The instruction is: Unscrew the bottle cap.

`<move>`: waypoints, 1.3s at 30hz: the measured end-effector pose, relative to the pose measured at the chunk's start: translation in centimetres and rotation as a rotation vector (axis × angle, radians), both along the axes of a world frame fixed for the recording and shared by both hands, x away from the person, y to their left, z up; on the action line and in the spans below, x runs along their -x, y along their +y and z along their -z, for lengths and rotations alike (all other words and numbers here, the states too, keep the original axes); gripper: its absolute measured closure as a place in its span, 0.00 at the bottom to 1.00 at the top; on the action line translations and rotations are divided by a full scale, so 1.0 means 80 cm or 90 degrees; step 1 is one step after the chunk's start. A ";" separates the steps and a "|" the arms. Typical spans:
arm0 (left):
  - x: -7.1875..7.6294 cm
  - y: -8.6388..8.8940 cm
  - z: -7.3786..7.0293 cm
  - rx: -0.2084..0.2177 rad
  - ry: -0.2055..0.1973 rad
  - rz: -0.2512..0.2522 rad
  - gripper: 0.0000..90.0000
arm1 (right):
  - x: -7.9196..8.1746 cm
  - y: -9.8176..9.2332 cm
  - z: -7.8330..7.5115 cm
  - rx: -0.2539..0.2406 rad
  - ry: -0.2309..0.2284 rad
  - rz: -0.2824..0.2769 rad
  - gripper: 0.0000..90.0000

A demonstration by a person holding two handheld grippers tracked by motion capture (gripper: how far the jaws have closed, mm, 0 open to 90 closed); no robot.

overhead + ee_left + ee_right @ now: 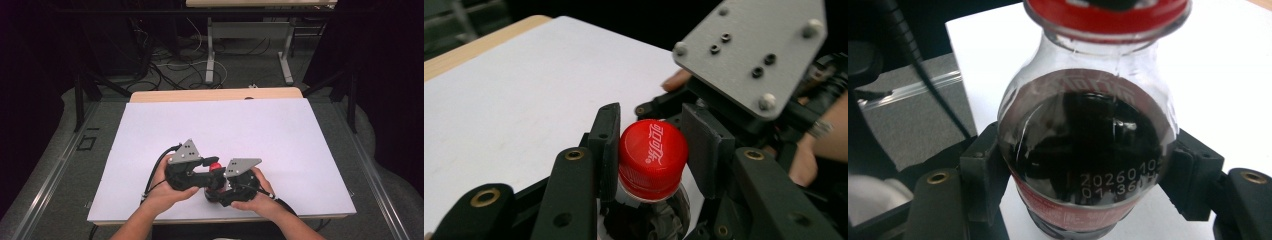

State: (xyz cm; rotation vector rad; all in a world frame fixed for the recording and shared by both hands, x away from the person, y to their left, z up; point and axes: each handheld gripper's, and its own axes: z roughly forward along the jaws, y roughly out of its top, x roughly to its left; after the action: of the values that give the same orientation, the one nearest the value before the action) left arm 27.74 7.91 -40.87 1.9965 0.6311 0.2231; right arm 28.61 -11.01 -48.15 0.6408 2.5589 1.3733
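Both hands are bunched low and centre in the high view, and the bottle [214,186] between them is almost swallowed up: just a dot of red cap [215,166] peeks out between the two grey plates, while the dark body is lost among black gripper parts. The left gripper [209,164] sits at the lower middle, the right gripper [220,192] just beside it, and from up here you cannot judge how either pair of jaws stands. Over to the left gripper view, and it's much clearer: the red cap [653,157] sits dead centre between the two black jaws, which are clamped on it from either side, the pad [610,150] on the picture's left flush against its ribbed edge. Below the cap, the neck and shoulder run off the bottom edge. The right gripper's grey plate [754,50] crowds the upper right, cut by the frame, with fingers [674,80] poking out behind it. Now the right gripper view: the bottle [1088,150] bulges up close, dark drink inside, printed digits partly readable low on the glass, its base cut off and the cap [1108,17] clipped by the top edge. The right gripper's jaws squeeze the body at both flanks. White tabletop [1238,90] lies behind, upper right.
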 end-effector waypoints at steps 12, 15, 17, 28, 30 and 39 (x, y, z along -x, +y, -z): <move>0.026 -0.030 0.003 -0.009 -0.004 -0.212 0.68 | -0.002 0.000 0.001 0.003 0.010 0.039 0.33; 0.026 -0.029 0.003 0.004 0.003 -0.208 0.68 | -0.003 -0.001 0.001 0.005 0.017 0.036 0.33; 0.024 -0.025 0.001 0.017 0.007 -0.188 0.65 | -0.003 -0.002 0.000 0.004 0.004 0.025 0.33; -0.001 0.016 -0.015 0.048 0.035 -0.002 0.43 | -0.003 -0.002 0.000 -0.010 0.011 0.023 0.33; -0.007 0.020 -0.014 0.034 0.028 0.052 0.43 | -0.002 -0.002 -0.001 -0.009 0.016 0.015 0.33; -0.025 0.026 -0.006 0.010 0.042 0.210 0.50 | 0.006 0.005 -0.001 -0.007 0.000 -0.037 0.33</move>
State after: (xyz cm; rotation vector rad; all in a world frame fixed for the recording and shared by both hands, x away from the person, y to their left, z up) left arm 29.70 9.95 -40.36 2.0637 0.3346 -0.0467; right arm 28.15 -10.60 -48.08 0.5731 2.5917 1.4058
